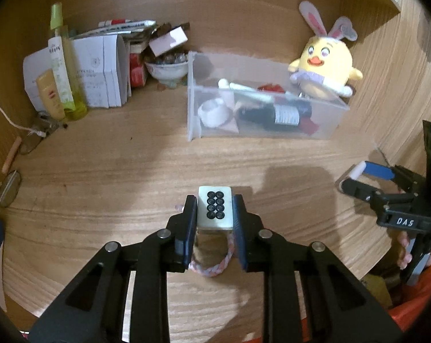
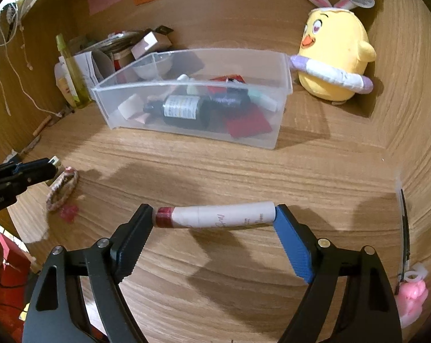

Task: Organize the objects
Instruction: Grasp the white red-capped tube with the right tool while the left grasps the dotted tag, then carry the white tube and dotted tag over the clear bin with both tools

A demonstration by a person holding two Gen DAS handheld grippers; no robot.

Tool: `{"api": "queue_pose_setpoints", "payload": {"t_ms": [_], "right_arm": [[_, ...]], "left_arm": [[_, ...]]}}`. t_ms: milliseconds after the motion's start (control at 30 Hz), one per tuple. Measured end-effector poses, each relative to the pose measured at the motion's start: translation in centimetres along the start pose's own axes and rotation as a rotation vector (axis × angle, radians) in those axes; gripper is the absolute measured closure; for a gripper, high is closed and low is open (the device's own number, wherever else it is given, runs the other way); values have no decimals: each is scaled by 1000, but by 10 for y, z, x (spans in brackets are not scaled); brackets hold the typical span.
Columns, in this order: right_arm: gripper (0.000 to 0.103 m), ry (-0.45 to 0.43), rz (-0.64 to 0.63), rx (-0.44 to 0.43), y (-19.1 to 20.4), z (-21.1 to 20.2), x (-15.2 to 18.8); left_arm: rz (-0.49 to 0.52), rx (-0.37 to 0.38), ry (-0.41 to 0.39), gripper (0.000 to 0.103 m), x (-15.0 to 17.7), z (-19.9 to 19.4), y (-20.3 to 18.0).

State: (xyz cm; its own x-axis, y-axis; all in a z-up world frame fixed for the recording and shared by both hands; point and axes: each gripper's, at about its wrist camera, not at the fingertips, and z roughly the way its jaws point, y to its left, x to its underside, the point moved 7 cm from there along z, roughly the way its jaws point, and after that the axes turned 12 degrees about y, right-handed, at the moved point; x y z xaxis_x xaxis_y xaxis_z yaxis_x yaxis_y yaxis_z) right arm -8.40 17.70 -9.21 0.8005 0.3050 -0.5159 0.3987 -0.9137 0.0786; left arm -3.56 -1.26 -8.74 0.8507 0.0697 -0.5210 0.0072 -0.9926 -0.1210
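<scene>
My left claw [image 1: 214, 210] clamps a cream mahjong-tile charm with a pink braided loop [image 1: 215, 206]; my right claw [image 2: 215, 217] grips a white red-capped tube [image 2: 215, 216] endwise. Both are picked, I judge; next comes carrying them ahead and dropping them into the clear plastic bin [image 2: 281, 65].
</scene>
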Motion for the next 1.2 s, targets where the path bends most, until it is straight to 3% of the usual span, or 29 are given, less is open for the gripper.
{"api": "queue_pose_setpoints", "payload": {"t_ms": [600, 1200], "right_arm": [[20, -113, -32, -12, 11, -28, -49], [20, -223, -95, -3, 12, -51, -109]], "left_arm": [[11, 66, -116, 79, -61, -14, -14], [28, 37, -179, 79, -117, -23, -5]]}}
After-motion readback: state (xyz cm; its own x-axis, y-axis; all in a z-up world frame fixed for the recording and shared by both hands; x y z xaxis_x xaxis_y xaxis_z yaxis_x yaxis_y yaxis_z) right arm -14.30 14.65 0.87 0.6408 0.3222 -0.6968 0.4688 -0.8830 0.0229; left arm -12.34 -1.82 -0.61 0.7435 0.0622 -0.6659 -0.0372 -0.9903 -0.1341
